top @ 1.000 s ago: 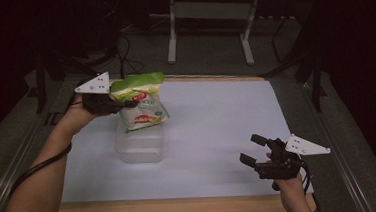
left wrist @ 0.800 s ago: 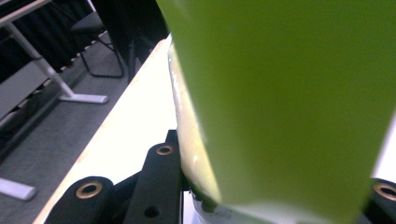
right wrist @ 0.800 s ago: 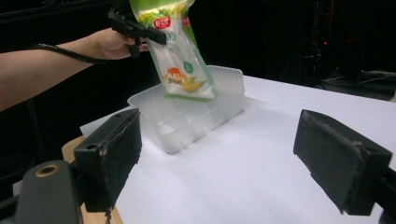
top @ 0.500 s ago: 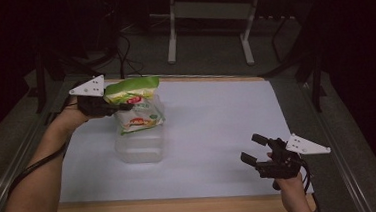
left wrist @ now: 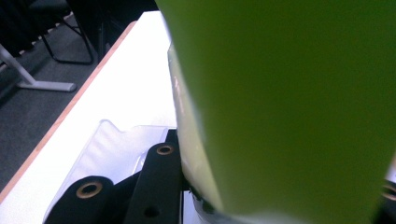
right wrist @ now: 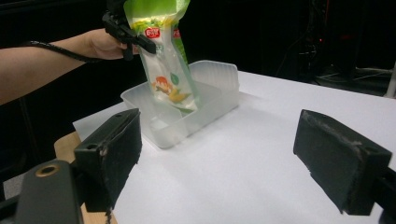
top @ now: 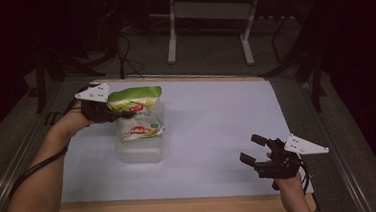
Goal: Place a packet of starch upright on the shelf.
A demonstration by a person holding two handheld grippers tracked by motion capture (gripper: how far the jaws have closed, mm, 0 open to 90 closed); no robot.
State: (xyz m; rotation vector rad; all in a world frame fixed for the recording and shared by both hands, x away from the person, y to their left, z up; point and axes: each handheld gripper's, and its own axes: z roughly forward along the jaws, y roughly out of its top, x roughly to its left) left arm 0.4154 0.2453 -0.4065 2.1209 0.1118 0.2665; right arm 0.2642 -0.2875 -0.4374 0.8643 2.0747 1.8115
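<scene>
Left gripper [top: 110,111] clamps green snack bag [top: 137,114] upright over clear plastic tub [top: 141,152]; right gripper [top: 253,151] jaws wide, empty, well apart on white table [top: 217,119].

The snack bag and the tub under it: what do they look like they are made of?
Snack bag: thin glossy plastic film by the look, green printed top, clear lower half showing the contents; it hangs limp from the left gripper.
Tub: translucent frosted plastic, likely rigid, as the table shows faintly through its straight walls.
</scene>
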